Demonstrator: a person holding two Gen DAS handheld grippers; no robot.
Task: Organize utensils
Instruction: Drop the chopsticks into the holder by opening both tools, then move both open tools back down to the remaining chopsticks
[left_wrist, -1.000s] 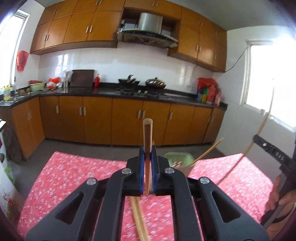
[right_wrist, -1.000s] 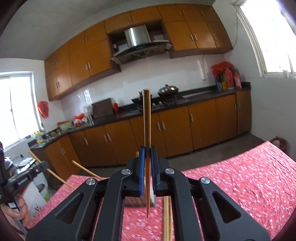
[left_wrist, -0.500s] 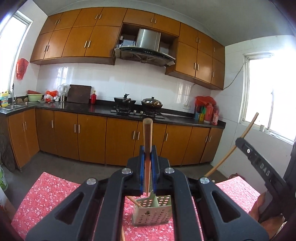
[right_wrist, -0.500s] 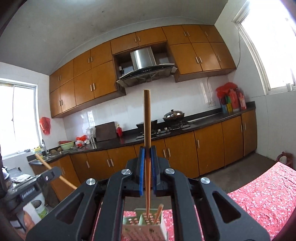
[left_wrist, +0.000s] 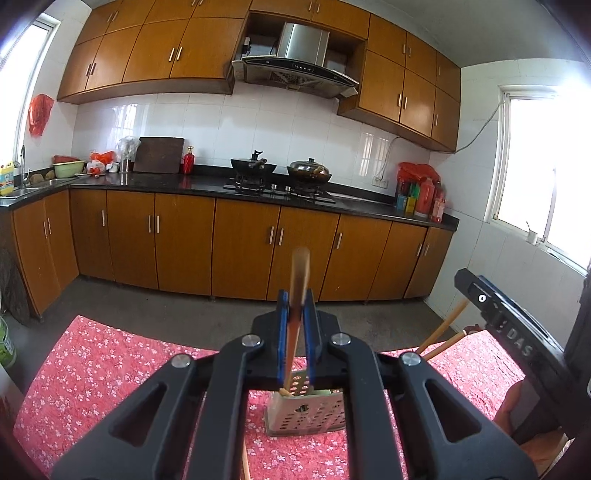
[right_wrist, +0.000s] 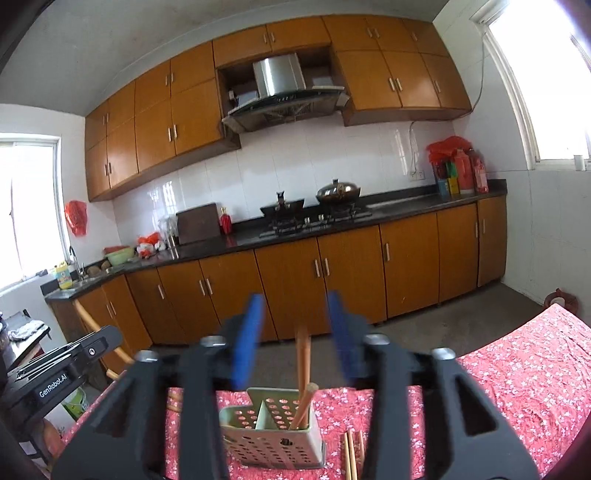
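Note:
A pale green perforated utensil holder (right_wrist: 273, 432) stands on the red floral tablecloth (right_wrist: 517, 376). Two chopsticks (right_wrist: 303, 369) stand in its right compartment. My right gripper (right_wrist: 297, 339) hangs above the holder with its blue pads wide apart and nothing between them. My left gripper (left_wrist: 295, 328) is shut on a wooden chopstick (left_wrist: 298, 273), held upright over the holder (left_wrist: 306, 417). The right gripper's body (left_wrist: 506, 325) shows at the right of the left wrist view, with chopsticks (left_wrist: 439, 332) beside it.
Two more chopsticks (right_wrist: 352, 454) lie on the cloth right of the holder. One chopstick (left_wrist: 245, 461) lies on the cloth near the left gripper. Kitchen cabinets and a counter (left_wrist: 258, 192) run behind the table.
My right gripper has opened and let go of its chopstick, which now stands in the holder. My left gripper has come down over the holder, still shut on its chopstick.

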